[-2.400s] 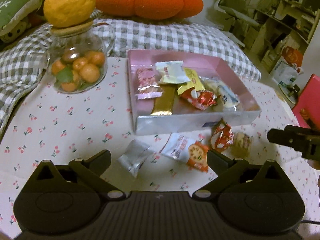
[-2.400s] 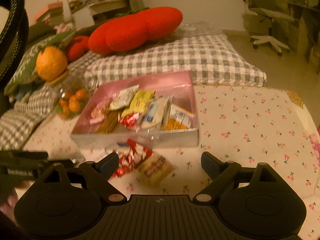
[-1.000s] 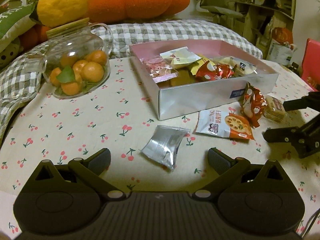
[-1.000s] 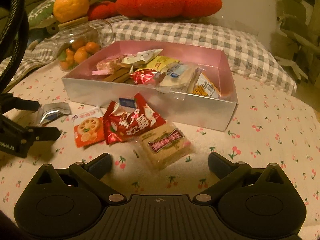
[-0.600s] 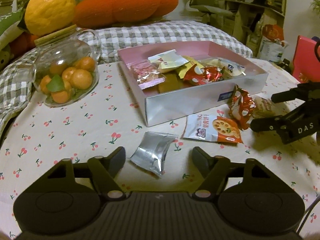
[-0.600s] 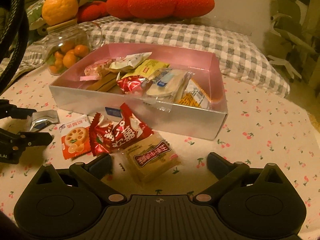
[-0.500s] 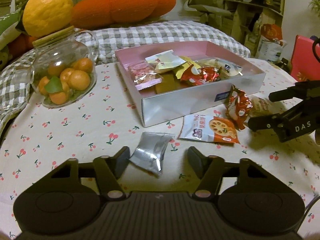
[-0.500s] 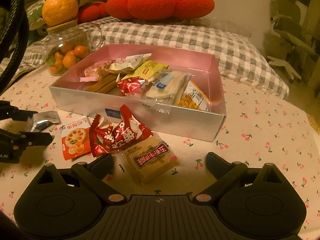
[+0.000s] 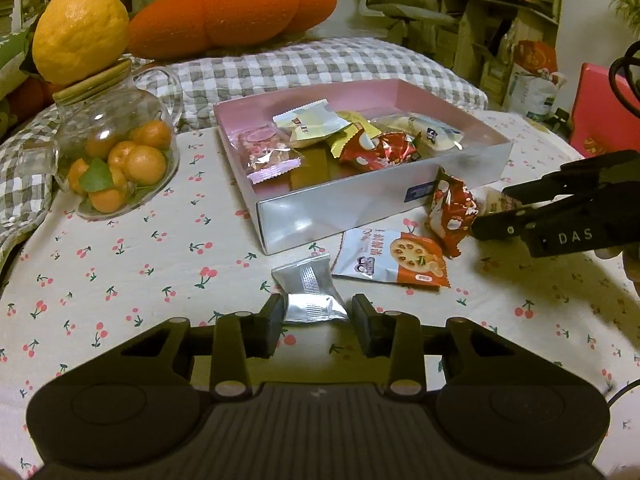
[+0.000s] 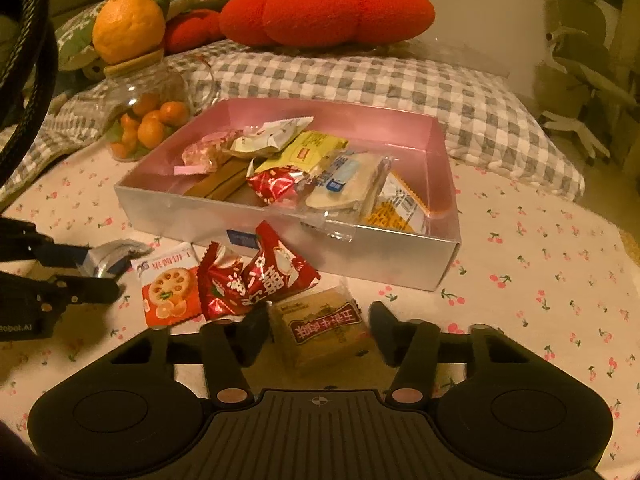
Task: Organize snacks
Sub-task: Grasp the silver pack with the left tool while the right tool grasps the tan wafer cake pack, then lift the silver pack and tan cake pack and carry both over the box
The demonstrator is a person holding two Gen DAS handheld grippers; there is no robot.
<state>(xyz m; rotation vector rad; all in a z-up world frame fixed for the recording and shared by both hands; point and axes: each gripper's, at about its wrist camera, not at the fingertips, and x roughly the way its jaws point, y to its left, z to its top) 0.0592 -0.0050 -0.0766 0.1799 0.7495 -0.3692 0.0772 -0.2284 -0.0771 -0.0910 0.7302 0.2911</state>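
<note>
Nearest us, our left tongs (image 9: 316, 322) are closing on the silver packet (image 9: 310, 294), which lies flat on the desk (image 9: 132, 264). Its near end sits between the fingers (image 9: 270, 324); the left one touches its edge, and whether the right one does yet we cannot tell. We come at it low and slanted down, probably because a flat foil packet gives only its thin edges to pinch.

Our right tongs (image 10: 316, 330) are closing too, around the tan biscuit pack (image 10: 320, 330). The left finger meets its side; a gap shows at the right one, so it is not yet pinched.

Both hands work at once, each on the loose snack closest to it, which we judge saves a trip.

Just beyond lie the orange-and-white packet (image 10: 170, 286) and the red wrapper (image 10: 256, 276), touching each other, the wrapper leaning at the box's near wall. They wait their turn.

Farther on stands the box (image 10: 280, 236), silver outside and pink inside, already holding a heap of snacks. We take it as the goal for all four loose ones, so most of the sorting looks done.

Far left, a glass jar (image 9: 114, 160) of small oranges bears a big citrus fruit (image 9: 80, 32) on its lid. Behind everything run a checked cushion (image 10: 360, 84) and a red plush (image 10: 328, 12), clear of the work.
</note>
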